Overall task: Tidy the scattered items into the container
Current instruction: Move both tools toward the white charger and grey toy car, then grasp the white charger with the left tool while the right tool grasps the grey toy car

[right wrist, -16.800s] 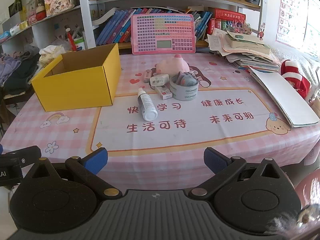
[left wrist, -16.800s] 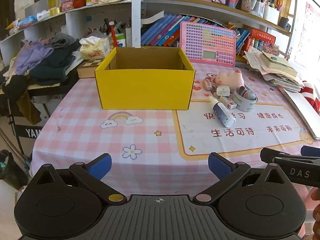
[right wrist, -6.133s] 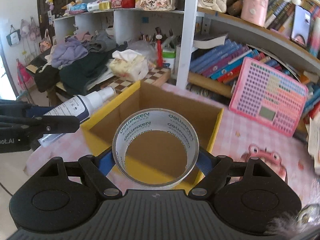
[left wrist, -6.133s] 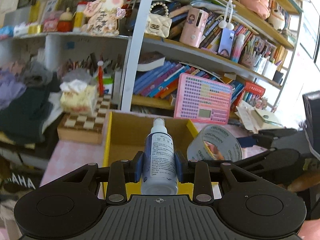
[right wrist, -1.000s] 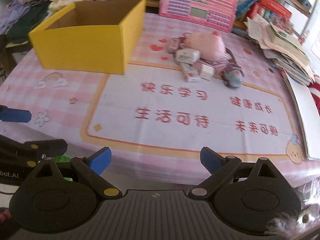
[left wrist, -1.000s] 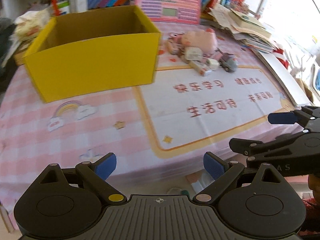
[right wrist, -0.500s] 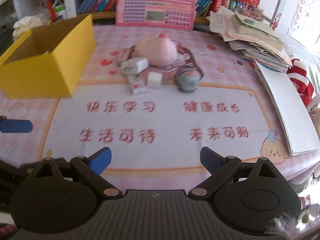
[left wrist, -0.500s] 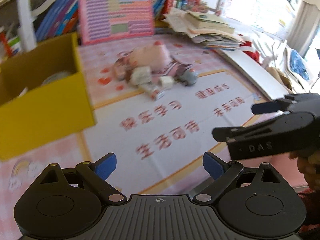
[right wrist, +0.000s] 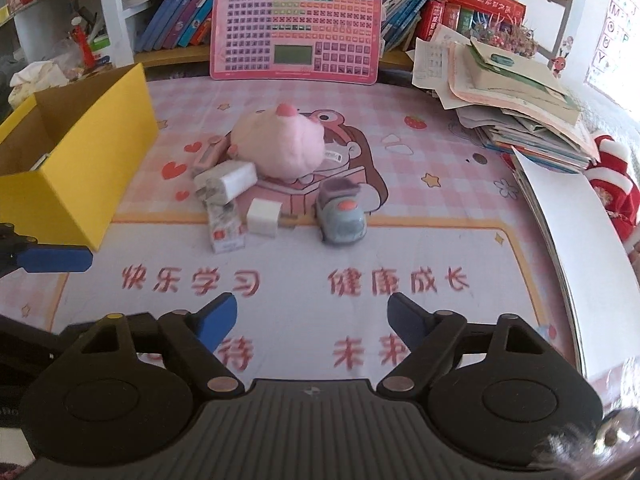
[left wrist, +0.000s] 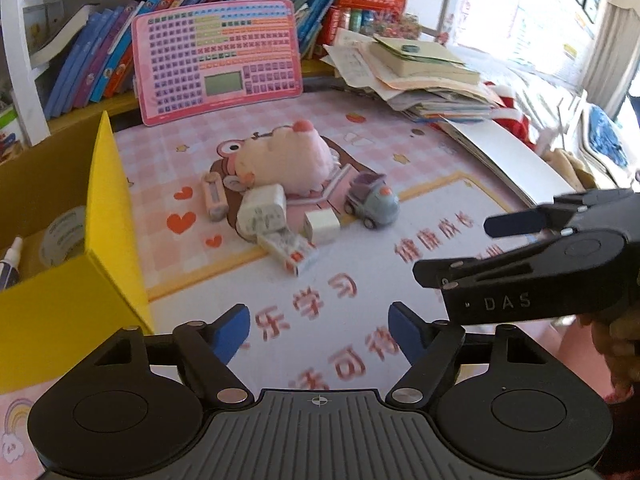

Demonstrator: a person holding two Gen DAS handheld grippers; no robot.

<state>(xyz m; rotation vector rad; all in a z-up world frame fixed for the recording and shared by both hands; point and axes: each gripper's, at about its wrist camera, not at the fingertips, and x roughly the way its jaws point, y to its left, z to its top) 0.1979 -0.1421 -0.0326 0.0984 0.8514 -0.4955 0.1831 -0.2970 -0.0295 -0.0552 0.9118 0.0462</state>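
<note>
Left gripper (left wrist: 319,322): jaws apart, empty, above tabletop (left wrist: 420,216). Right gripper (right wrist: 311,315): jaws apart, empty. Yellow box (left wrist: 108,216) at 9 o'clock, holding tape roll (left wrist: 64,236) and bottle (left wrist: 10,266). Plush toy (right wrist: 280,142), toy car (right wrist: 342,214), white cube (right wrist: 263,216), small packets (right wrist: 226,178) clustered at 12 o'clock, outside box.

Yellow box (right wrist: 76,152), pink plush (right wrist: 280,144), grey-purple toy car (right wrist: 342,212), pink checked tablecloth (right wrist: 440,152).
</note>
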